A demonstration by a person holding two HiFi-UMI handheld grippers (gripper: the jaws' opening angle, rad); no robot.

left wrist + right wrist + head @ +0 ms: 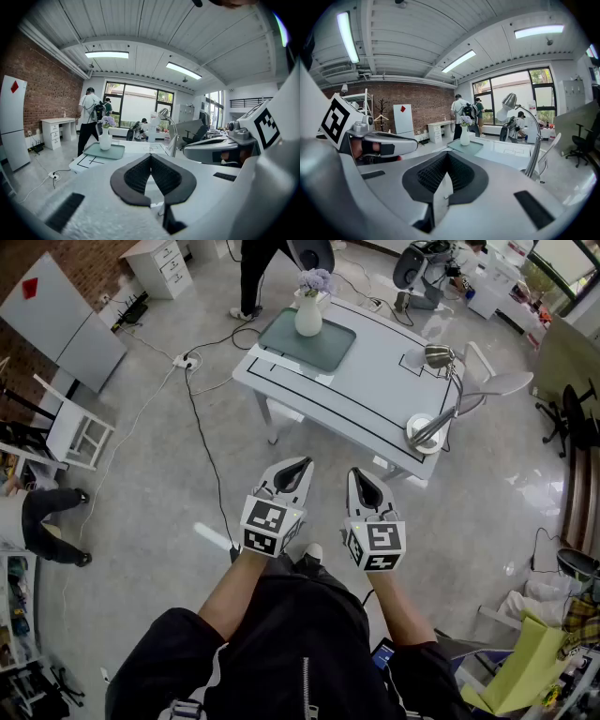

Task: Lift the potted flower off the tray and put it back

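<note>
The potted flower (310, 304), a white vase with purple blooms, stands on a grey-green tray (323, 348) at the far left end of the white table (375, 381). Both grippers hang in front of my body, well short of the table. The left gripper (299, 466) is shut with nothing in it, and so is the right gripper (360, 477). The left gripper view shows its jaws (151, 157) closed, with the flower (106, 137) and tray (96, 152) far ahead. In the right gripper view the gripper (446, 158) is also closed, far from the flower (464, 133).
A desk lamp (439, 395) stands at the table's right end. A power strip (186, 360) and black cable (208, 451) lie on the floor left of the table. A white chair (80, 432) is at left. A person (253, 277) stands behind the table.
</note>
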